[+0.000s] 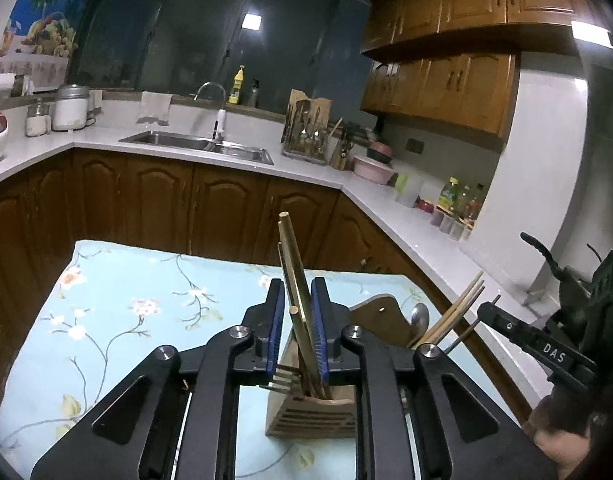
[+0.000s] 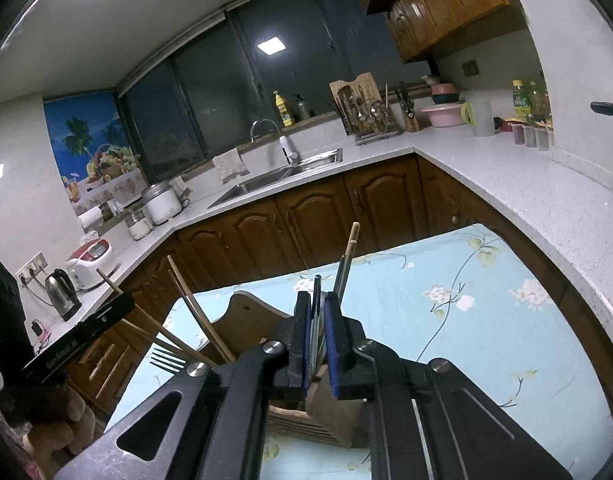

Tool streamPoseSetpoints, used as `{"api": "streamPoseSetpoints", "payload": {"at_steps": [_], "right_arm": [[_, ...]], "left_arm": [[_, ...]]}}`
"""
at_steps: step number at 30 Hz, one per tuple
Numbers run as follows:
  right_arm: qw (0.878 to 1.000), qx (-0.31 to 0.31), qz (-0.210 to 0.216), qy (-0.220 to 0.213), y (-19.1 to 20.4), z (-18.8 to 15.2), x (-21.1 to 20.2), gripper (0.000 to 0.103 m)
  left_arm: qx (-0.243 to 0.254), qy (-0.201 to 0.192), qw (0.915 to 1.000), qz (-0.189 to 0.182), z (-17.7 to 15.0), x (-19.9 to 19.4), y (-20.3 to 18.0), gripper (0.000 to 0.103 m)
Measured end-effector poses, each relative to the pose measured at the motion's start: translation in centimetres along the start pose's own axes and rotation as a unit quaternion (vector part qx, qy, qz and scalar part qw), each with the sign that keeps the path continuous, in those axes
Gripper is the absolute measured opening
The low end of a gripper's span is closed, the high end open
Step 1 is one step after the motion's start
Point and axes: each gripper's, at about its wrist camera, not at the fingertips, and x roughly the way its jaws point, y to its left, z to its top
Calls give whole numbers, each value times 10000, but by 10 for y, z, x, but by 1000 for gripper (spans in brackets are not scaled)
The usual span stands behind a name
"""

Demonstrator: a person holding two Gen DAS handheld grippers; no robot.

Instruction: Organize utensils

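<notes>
A wooden utensil holder [image 1: 312, 414] stands on a light blue floral cloth [image 1: 146, 304]. My left gripper [image 1: 298, 312] is shut on a pair of brass-coloured chopsticks [image 1: 292, 268], held upright with their lower ends inside the holder. A fork [image 1: 278, 380] also sticks out of the holder. My right gripper [image 2: 317, 316] is shut on thin dark utensils [image 2: 317, 300] standing in the holder [image 2: 302, 412]. Wooden chopsticks [image 2: 350, 252] rise behind it. More chopsticks [image 2: 194, 312] and a fork [image 2: 168, 360] lean to the left.
A wooden board [image 1: 382, 320] and a metal spoon [image 1: 420, 316] stand behind the holder. White counters [image 1: 386, 208] ring the table, with a sink [image 1: 198, 144], a utensil rack [image 1: 306, 132], bottles [image 1: 458, 200], a kettle [image 2: 62, 292] and a rice cooker [image 2: 92, 256].
</notes>
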Motion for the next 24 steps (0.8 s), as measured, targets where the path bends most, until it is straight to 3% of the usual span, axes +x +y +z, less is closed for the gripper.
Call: {"api": "streamPoseSetpoints", "payload": {"at_steps": [3,6,12,16,19,24], "right_arm": [[10000,33,-19,15,-1,-1,-1,14],[9999,155,29,-22,-5,-2,-6,40],[9996,228,40,-139,-8,-2,-23,41],[9993,250,68,-266,-9,-4,-41,49],[9988,280,99,-390,-9,-6,-56,57],[9978,210,174,-601,-4,-18,-82,77]], "left_arm": [[-26,40,10000,6,-2,-1,0,30],[-40,54,10000,15,-4,-2,0,34],[-116,105,9999,29,-8,-5,3,39],[-168,101,9998,31,-12,-15,5,47],[-223,22,9997,62,-16,-29,6,64],[-386,-136,9990,155,-32,-66,13,82]]}}
